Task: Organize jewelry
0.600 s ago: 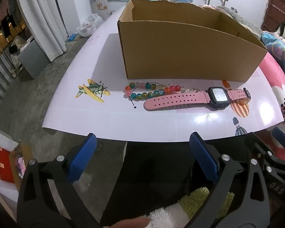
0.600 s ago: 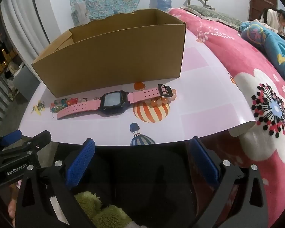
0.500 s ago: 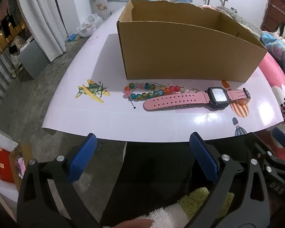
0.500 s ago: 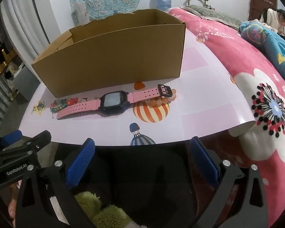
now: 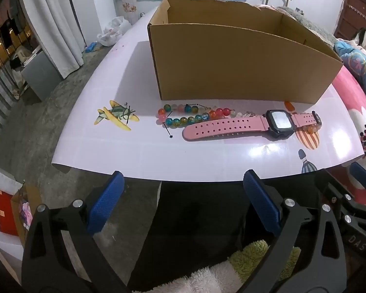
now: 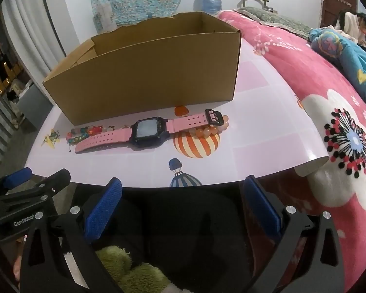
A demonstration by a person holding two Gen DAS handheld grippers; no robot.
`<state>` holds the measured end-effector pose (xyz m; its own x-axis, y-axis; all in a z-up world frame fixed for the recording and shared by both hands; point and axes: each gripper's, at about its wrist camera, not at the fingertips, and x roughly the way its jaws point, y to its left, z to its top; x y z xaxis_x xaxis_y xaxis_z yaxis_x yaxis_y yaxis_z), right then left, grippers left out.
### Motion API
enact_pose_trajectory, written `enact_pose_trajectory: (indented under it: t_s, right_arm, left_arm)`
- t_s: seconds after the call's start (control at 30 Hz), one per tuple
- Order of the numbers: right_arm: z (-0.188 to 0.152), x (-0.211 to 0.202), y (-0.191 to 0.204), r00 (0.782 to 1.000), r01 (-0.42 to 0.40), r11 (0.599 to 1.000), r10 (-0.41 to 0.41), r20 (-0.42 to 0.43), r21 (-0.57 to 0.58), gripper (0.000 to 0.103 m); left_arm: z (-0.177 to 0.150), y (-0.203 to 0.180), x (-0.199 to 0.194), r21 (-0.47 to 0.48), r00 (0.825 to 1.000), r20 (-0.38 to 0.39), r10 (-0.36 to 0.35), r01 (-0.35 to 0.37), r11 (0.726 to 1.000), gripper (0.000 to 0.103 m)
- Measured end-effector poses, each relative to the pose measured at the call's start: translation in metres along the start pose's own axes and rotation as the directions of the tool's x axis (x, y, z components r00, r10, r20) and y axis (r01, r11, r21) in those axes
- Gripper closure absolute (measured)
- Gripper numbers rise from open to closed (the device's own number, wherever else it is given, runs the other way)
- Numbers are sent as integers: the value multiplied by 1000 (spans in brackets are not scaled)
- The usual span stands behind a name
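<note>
Nothing has changed in the last half second: the left gripper (image 5: 181, 202) and right gripper (image 6: 180, 204) hang short of the table's (image 5: 158, 161) near edge, jaws spread wide and empty. Beyond them the watch (image 6: 148, 131) lies flat between the colourful beads (image 5: 183, 116) and orange beads (image 6: 207, 129). Behind stands the open box (image 5: 231, 73), so I judge the sorting not yet begun.

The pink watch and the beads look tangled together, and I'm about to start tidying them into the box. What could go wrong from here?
1. The pink watch lies on the orange bead bracelet and touches the multicolored bead bracelet; lifting it may drag them.
2. The round beads may slip from the open left gripper or right gripper.
3. The cardboard box has tall walls a carried piece could hit.
</note>
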<state>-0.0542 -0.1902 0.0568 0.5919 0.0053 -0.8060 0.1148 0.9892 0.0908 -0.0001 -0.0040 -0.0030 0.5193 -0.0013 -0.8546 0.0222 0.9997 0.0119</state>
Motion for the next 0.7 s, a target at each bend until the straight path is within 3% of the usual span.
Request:
enact_pose_trajectory:
  t_s: [0.7]
  right_arm:
    - [0, 0, 1, 1000, -11, 1000, 11, -4, 1, 6]
  left_arm:
    - [0, 0, 1, 0, 1000, -1, 3, -3, 1000, 8]
